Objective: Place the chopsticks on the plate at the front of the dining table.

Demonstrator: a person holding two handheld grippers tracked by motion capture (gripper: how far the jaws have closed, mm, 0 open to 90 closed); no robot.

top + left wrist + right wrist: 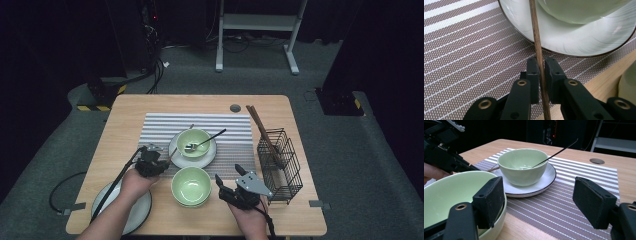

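We had the left gripper (541, 65) closed tight on a single brown chopstick (537, 45), its two black pads pressing the stick from either side near its lower end. The chopstick ran from the jaws up over the striped placemat (469, 57) and across the rim of the white plate (574, 40), so it leaned on the plate's edge just beside the bowl standing on it. From above, our left gripper (150, 161) sat at the placemat's near left corner, touching nothing but the stick.

The far green bowl (194, 142) stood on that plate and carried a long-handled spoon (205, 140) whose handle pointed away to the right. A second green bowl (191, 186) sat nearer us on the bare table (130, 115), between our two hands.

Our right gripper (539, 200) stood wide, holding nothing, its left pad hovering at the near bowl's rim. Farther right, a black wire basket (280, 165) held more chopsticks (262, 131), leaning upright. Another plate (137, 212) lay under our left forearm.
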